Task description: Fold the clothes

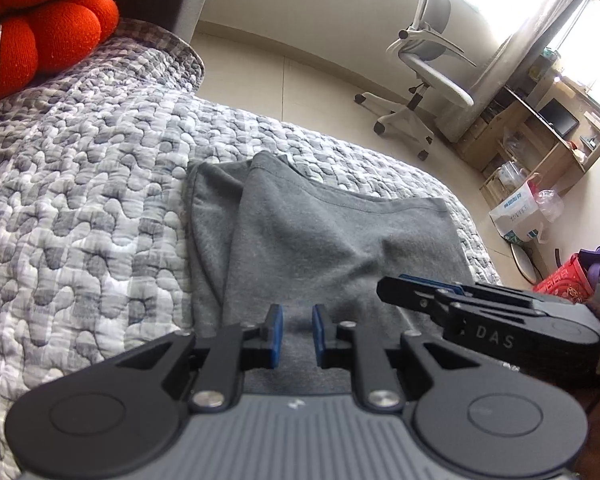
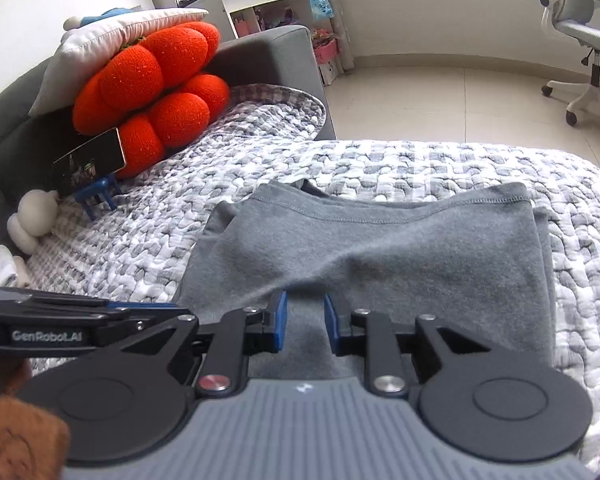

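A grey garment (image 1: 320, 232) (image 2: 400, 248) lies partly folded on a grey-and-white quilt (image 1: 80, 200) (image 2: 420, 160), its hemmed edge at the far side. My left gripper (image 1: 297, 312) holds the near edge, with a ridge of grey cloth between its blue pads (image 1: 277, 336). My right gripper (image 2: 305, 300) pinches the same near edge further right, and the fabric tents up into its pads (image 2: 281, 320). The two grippers sit close, side by side. Each shows in the other's view: the right gripper (image 1: 388, 286), the left gripper (image 2: 180, 312).
A red lobed cushion (image 2: 152, 80) (image 1: 60, 32) and a phone on a blue stand (image 2: 90, 160) rest at the back left against a grey sofa arm (image 2: 268, 52). An office chair (image 1: 424, 60) stands on the tiled floor beyond the quilt's far edge.
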The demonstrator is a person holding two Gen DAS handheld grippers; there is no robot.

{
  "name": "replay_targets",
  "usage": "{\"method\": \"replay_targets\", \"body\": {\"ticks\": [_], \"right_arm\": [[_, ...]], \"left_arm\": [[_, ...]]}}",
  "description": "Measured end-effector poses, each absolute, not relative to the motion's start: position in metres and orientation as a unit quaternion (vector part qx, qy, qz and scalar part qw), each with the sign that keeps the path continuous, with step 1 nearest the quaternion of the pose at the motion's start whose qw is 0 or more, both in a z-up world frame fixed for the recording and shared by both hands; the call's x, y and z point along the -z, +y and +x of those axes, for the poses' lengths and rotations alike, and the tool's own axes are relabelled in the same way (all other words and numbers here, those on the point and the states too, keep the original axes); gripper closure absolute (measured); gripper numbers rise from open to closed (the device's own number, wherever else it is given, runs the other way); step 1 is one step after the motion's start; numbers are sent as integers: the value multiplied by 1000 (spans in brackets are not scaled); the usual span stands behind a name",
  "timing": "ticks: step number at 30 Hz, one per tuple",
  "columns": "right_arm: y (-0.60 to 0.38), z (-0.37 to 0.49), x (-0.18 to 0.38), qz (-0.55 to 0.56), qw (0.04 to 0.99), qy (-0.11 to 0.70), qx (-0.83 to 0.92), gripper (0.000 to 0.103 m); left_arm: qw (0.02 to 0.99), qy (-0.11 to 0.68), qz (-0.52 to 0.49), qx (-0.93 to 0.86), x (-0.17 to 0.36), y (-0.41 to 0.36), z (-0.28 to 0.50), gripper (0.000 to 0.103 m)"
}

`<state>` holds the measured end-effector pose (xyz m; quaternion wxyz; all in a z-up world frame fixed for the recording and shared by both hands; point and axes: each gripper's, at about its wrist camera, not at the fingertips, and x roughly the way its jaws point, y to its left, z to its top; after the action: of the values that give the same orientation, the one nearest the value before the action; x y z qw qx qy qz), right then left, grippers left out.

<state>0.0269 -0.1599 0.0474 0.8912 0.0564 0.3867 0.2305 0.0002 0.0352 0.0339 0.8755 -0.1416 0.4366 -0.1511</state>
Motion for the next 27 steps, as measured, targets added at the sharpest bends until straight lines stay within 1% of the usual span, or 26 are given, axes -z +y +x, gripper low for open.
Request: {"method": "replay_targets", "body": {"ticks": [4,7,10,13,16,20,22,23,25,27], "right_arm": [[-161,18,-36,54,878,413,-235,77],[-154,12,-33,43,875,413,-248,76],[-153,9,-38,43,876,406,-256,76],[-152,9,-36,39,875,410,-254,77],[-151,11,-30,32,874,415,-250,78],[-170,14,-30,49,874,419,-241,82],[-180,15,-31,59,873,422,-236,82],[-186,15,-31,65,873,424,-233,86],[-196,17,-31,75,872,426,-227,86],[-209,16,-33,77,875,428,-213,85]], "left_arm": [[870,451,-136,146,-23,29,6,87],[876,442,-129,141,-23,24,6,87],[879,430,-142,149,-30,24,4,87],[877,435,-132,153,-27,19,3,87],[878,441,-110,150,-18,12,5,86],[876,445,-113,145,-18,17,7,87],[875,447,-115,144,-17,23,7,91],[875,448,-117,144,-17,25,8,92],[871,452,-131,139,-16,32,9,97],[867,457,-144,135,-15,37,11,99]]}}
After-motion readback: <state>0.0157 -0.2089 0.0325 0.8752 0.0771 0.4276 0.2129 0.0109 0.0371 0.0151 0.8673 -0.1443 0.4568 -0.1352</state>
